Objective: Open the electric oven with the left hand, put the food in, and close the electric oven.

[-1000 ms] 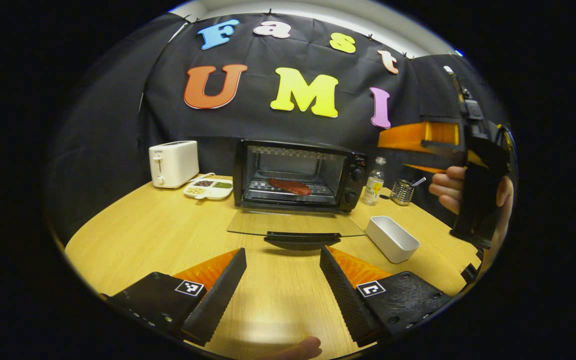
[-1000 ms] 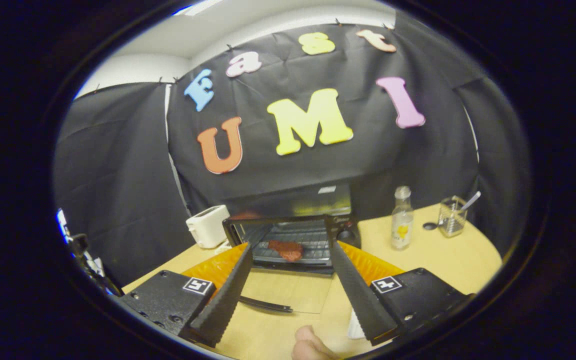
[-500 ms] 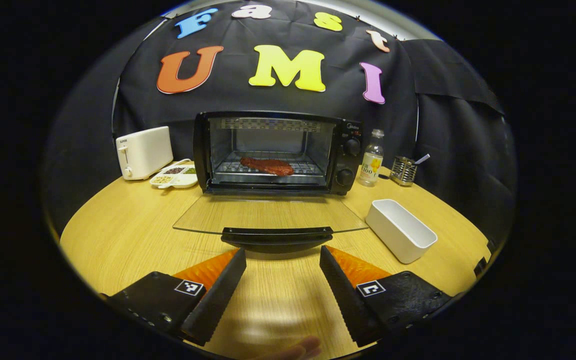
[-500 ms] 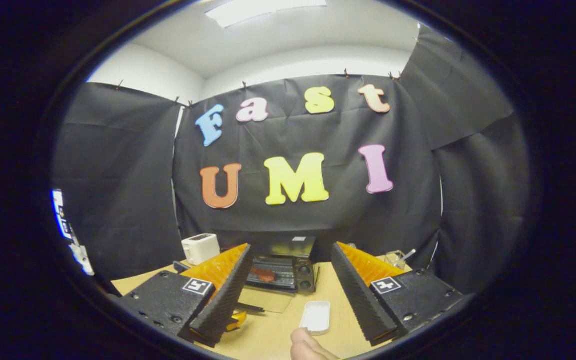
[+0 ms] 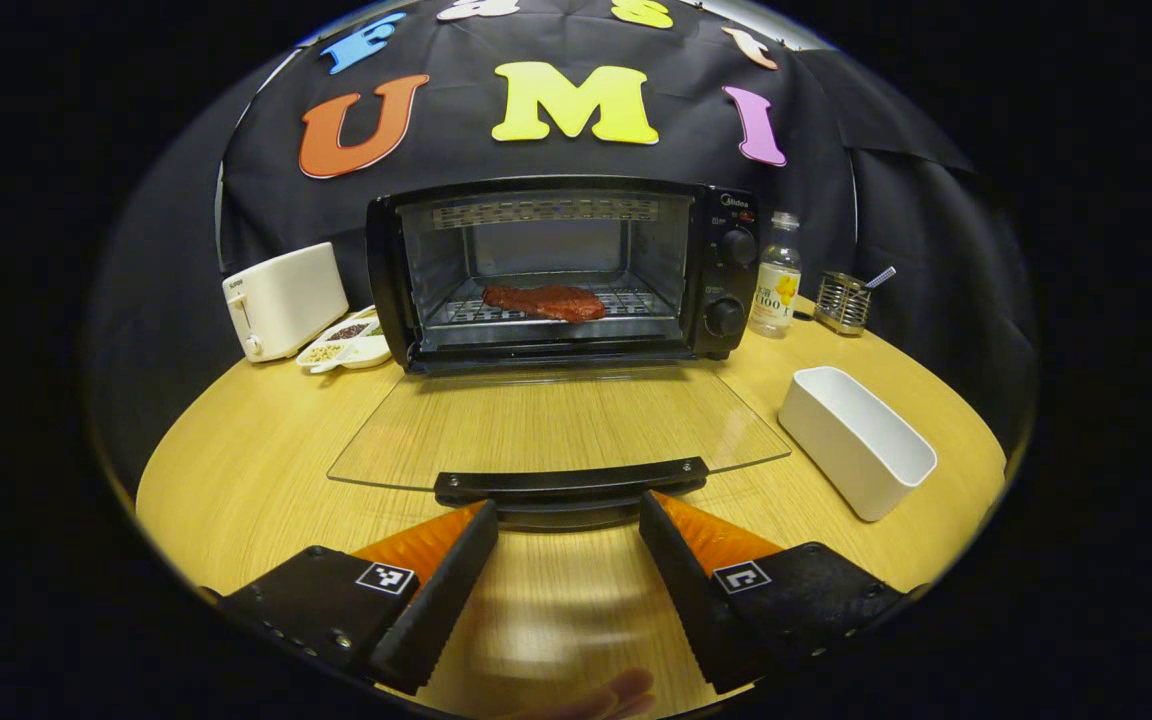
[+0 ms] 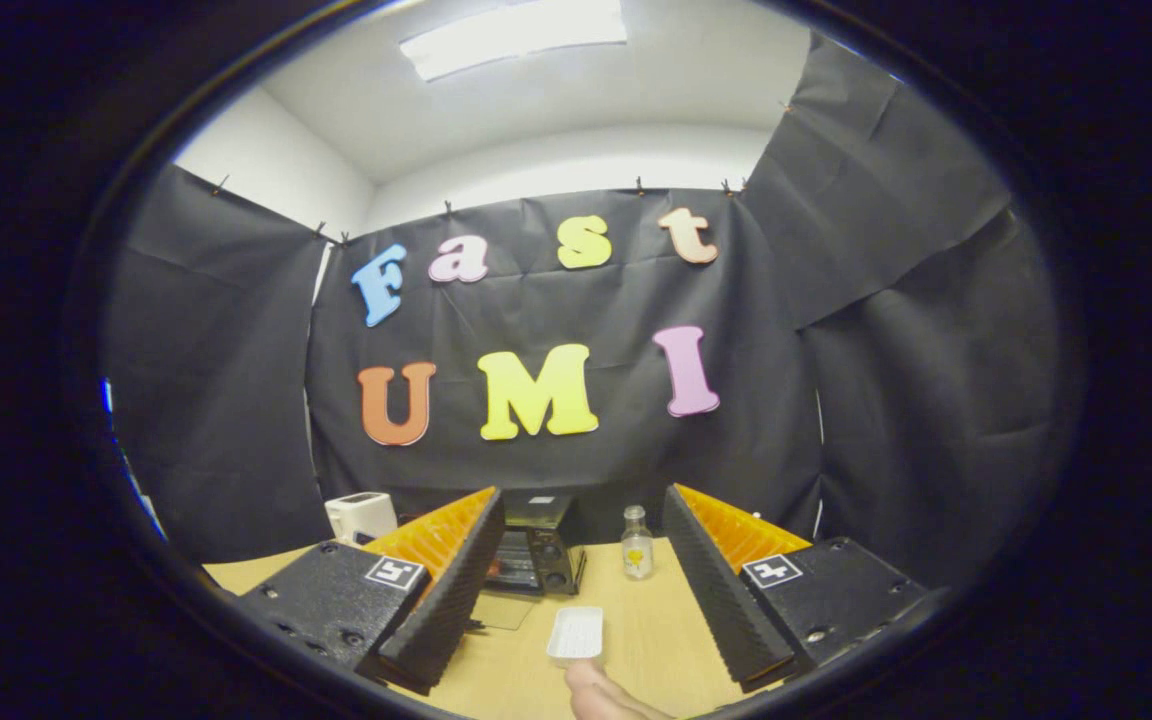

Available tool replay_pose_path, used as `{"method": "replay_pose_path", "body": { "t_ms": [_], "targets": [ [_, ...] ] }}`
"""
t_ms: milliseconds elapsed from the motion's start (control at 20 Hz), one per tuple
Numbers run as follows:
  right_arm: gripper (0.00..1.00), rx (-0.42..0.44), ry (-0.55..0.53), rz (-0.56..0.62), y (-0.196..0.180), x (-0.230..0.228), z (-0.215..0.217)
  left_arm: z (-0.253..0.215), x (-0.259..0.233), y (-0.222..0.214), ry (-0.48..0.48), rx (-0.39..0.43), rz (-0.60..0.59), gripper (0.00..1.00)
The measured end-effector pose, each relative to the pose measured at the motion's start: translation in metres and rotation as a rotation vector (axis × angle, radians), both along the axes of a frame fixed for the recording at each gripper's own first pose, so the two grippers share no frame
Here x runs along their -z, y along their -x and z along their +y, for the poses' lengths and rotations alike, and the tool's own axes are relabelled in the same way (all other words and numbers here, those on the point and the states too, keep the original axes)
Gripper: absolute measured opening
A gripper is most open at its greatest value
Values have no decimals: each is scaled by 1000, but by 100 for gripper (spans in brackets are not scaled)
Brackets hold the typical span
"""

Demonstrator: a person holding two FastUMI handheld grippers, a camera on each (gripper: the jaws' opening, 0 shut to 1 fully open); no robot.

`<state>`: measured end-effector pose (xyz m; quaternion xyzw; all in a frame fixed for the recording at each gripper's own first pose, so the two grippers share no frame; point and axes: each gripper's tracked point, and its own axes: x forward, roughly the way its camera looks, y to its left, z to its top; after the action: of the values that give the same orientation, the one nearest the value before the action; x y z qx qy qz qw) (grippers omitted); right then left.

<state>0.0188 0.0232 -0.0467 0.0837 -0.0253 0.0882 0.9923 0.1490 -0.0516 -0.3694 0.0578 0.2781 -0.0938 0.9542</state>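
Observation:
A black electric oven [image 5: 556, 270] stands at the back of the table with its glass door [image 5: 556, 425] folded flat down toward me. A reddish slab of meat [image 5: 544, 301] lies on the wire rack inside. The door's black handle [image 5: 571, 483] sits just ahead of my left gripper [image 5: 568, 520], which is open and empty, low over the table. In the right gripper view, my right gripper [image 6: 584, 520] is open and empty, held high and far back; the oven [image 6: 534, 550] looks small between its fingers.
A white rectangular dish [image 5: 856, 440] lies right of the door, also seen from afar [image 6: 576, 633]. A white toaster [image 5: 283, 298] and a snack tray [image 5: 346, 345] stand left of the oven. A bottle [image 5: 776, 275] and a wire cup [image 5: 843, 300] stand to its right.
My left gripper has moved closer to the door handle. My right gripper has pulled up and back, away from the oven, and has left the left gripper view.

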Motion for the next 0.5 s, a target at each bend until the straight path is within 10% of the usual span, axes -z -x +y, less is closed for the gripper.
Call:
{"method": "replay_pose_path", "body": {
  "t_ms": [500],
  "targets": [
    [96,-8,-24,-29,7,-7,-9,-2,-36,-10,36,-23,-22,93]
  ]
}}
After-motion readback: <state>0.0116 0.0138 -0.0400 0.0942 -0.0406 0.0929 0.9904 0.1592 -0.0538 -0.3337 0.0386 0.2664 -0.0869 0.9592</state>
